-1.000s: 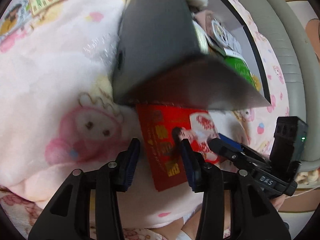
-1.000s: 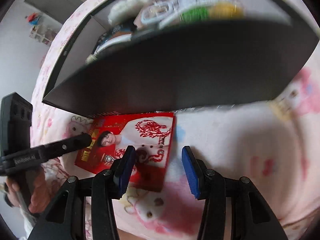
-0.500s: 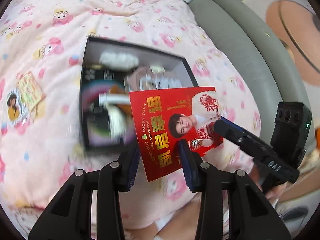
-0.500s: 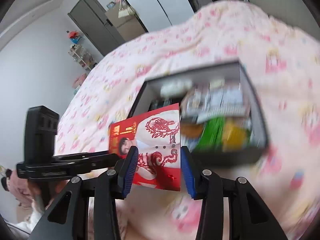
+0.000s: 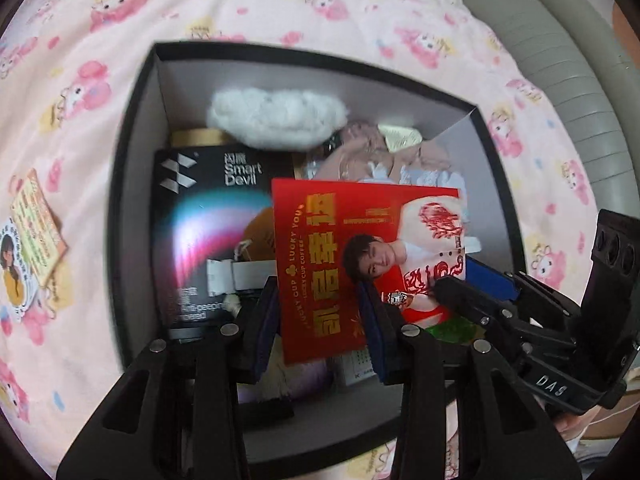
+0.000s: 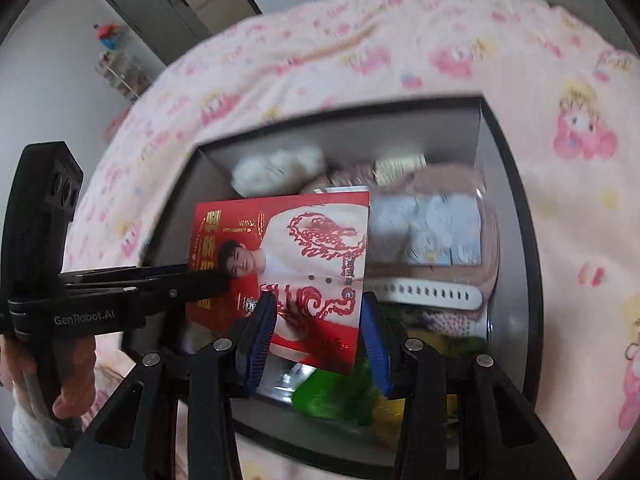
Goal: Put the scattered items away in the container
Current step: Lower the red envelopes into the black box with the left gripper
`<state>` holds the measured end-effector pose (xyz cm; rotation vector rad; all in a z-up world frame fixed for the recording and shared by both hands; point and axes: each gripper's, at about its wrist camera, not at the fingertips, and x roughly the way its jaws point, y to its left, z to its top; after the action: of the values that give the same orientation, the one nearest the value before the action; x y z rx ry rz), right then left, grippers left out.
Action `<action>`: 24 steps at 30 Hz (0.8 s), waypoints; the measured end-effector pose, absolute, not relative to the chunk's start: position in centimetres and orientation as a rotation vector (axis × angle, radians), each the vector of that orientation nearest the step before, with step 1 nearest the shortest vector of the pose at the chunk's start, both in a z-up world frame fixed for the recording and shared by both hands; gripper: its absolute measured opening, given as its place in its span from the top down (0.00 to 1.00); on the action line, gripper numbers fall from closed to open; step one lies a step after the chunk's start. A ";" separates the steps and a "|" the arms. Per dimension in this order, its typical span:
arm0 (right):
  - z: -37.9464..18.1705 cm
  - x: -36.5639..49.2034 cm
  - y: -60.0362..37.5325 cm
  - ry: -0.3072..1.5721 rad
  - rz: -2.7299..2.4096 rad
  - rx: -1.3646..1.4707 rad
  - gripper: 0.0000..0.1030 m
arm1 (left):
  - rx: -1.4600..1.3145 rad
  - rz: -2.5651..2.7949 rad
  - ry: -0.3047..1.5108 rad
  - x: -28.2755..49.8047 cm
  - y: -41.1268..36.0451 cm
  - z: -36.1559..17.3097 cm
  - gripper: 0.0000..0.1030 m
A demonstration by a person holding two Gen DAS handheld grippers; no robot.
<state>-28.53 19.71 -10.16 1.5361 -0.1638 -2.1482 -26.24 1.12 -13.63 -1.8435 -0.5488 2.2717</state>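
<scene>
A flat red card packet [image 5: 352, 264] with a man's photo hangs over the open black box [image 5: 132, 168]. Both grippers hold it by its edges. My left gripper [image 5: 320, 320] is shut on its near edge; it enters the right wrist view from the left [image 6: 216, 280], clamped on the packet [image 6: 304, 256]. My right gripper [image 6: 316, 336] is shut on the packet's other edge, and it shows at the right of the left wrist view [image 5: 460, 280]. The box [image 6: 516, 208] holds several items: white fluff [image 5: 276, 116], a black "Smart Devil" box [image 5: 200, 216], a white strap [image 6: 428, 292].
The box sits on a pink cartoon-print blanket [image 5: 80, 40]. A yellow tag card [image 5: 36, 224] with a girl sticker lies on the blanket left of the box. A grey padded bed edge [image 5: 560, 52] runs along the right. Cabinets [image 6: 168, 12] stand far back.
Both grippers lifted the red packet off the blanket beside the box and carried it above the box opening. The view now looks down into the box.
</scene>
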 end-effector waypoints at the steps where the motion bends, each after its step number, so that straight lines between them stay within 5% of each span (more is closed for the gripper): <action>1: -10.4 -28.7 20.0 -0.188 -2.141 1.543 0.62 | -1.853 2.277 -0.540 -26.2 1.3 -13.8 0.63; 24: -8.1 -28.0 21.1 -0.085 -2.322 1.441 0.62 | -1.850 2.296 -0.378 -22.7 4.2 -11.3 0.61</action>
<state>-28.05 21.14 -8.11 1.4409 -0.0849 -2.3223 -22.68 4.17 -11.33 -1.8502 -0.3785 2.2959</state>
